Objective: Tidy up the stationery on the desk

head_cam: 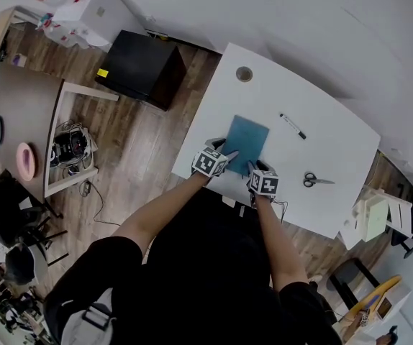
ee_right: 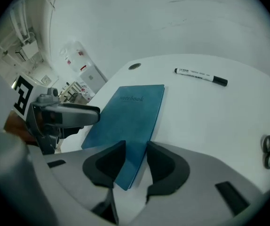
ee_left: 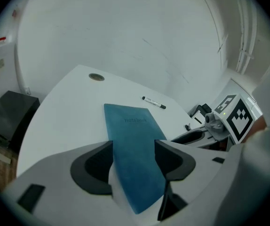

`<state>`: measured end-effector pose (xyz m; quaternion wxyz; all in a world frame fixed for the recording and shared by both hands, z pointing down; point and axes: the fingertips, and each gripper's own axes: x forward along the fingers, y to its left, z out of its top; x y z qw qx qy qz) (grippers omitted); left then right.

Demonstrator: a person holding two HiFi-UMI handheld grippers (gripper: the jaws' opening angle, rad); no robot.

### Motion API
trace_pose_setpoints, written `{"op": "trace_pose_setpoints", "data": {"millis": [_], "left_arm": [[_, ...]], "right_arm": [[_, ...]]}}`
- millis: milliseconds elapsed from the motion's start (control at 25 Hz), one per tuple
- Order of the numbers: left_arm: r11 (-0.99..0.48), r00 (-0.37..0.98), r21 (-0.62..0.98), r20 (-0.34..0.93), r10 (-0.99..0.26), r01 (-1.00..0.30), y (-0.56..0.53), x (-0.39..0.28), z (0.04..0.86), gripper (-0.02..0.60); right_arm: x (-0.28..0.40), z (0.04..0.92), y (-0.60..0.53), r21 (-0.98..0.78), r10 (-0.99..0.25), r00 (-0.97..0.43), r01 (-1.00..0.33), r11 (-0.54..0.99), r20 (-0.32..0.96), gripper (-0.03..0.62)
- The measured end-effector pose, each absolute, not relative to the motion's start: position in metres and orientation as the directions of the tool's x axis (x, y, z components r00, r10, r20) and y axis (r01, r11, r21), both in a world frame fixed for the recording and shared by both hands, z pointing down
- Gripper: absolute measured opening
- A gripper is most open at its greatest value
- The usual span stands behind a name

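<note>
1. The teal notebook (head_cam: 246, 144) lies flat on the white desk (head_cam: 336, 157), with its near end close to the edge where the person stands. The marker (head_cam: 292, 126) and the scissors (head_cam: 316, 180) lie well apart from it on the right.
2. I'd say the step in hand is getting hold of the notebook's near end to lift or square it.
3. The left gripper (ee_left: 133, 147) has its jaws spread wide. The cover fills the gap between them, but nothing is clamped.
4. The right gripper (ee_right: 136, 149) has a narrower gap over the notebook's near right corner. Cover shows between the jaws, so it looks unclosed too.
5. To do this well, I'd slide one jaw under the edge that overhangs or sits nearest the desk rim. Then I'd close slowly on the thin cover so it doesn't skid away across the smooth top.
6. Both grips should stay low and level, since lifting one corner alone could make the book flop open.
7. Both forearms reach forward from the body and converge, with the grippers side by side at the book's near end.
</note>
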<state>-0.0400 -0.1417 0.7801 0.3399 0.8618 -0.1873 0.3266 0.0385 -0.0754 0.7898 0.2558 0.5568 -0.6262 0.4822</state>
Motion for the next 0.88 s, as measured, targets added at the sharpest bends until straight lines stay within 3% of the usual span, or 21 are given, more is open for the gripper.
{"op": "trace_pose_setpoints", "data": {"millis": [280, 600, 880], "left_arm": [[-0.76, 0.7, 0.427, 0.713, -0.051, -0.49, -0.167, -0.032, 0.779, 0.267], [-0.757, 0.655, 0.348, 0.744, -0.136, -0.553, -0.205, -0.048, 0.786, 0.268], [-0.749, 0.661, 0.338, 0.73, -0.174, -0.57, -0.215, -0.056, 0.779, 0.268]], "right_arm": [[0.019, 0.787, -0.103, -0.317, -0.438, -0.272, -0.948, -0.031, 0.857, 0.147], [-0.003, 0.782, -0.137, -0.367, -0.46, -0.302, -0.928, -0.057, 0.835, 0.147], [-0.005, 0.773, -0.135, -0.383, -0.469, -0.35, -0.923, 0.028, 0.811, 0.147]]}}
